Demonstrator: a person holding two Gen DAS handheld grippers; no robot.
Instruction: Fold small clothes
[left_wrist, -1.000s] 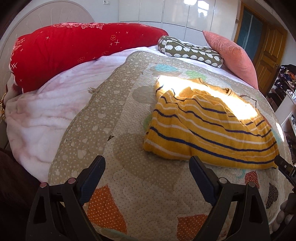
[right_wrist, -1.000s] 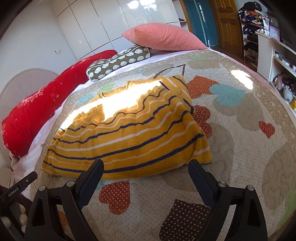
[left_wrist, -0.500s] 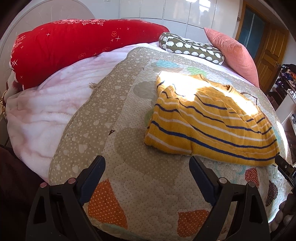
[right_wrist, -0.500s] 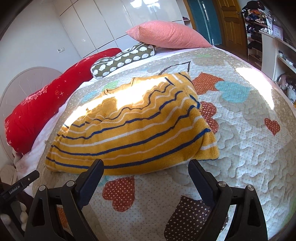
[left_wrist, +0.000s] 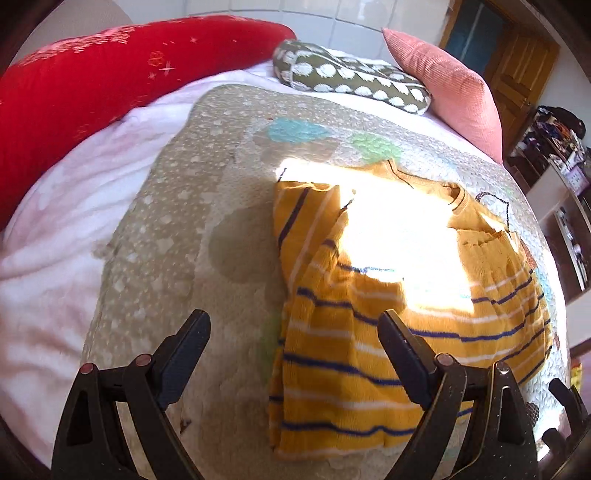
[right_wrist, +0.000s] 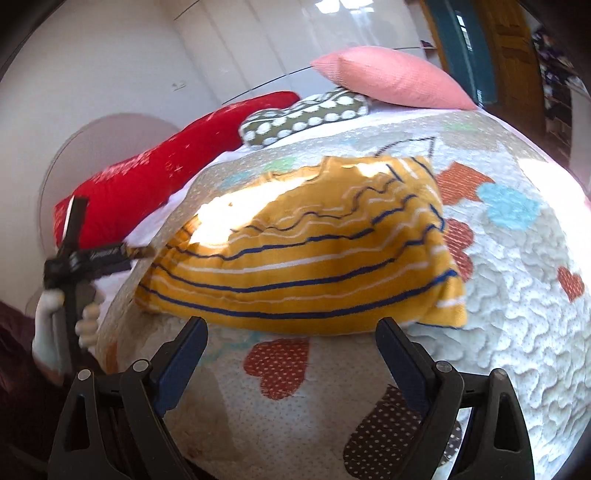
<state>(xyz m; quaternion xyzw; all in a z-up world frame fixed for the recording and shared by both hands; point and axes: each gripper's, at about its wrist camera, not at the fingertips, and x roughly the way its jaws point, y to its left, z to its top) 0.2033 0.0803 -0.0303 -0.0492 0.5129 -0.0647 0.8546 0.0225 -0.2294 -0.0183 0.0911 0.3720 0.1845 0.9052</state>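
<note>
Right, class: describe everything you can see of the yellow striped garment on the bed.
The yellow striped garment is a small knitted-looking top, mustard yellow with thin navy and white stripes. A ribbed round neckline shows at its far end in the left wrist view. It lies roughly flat but rumpled on the heart-patterned quilt, partly folded over itself, with bright sunlight across its upper part. Only the quilt touches it; neither gripper holds it.
</note>
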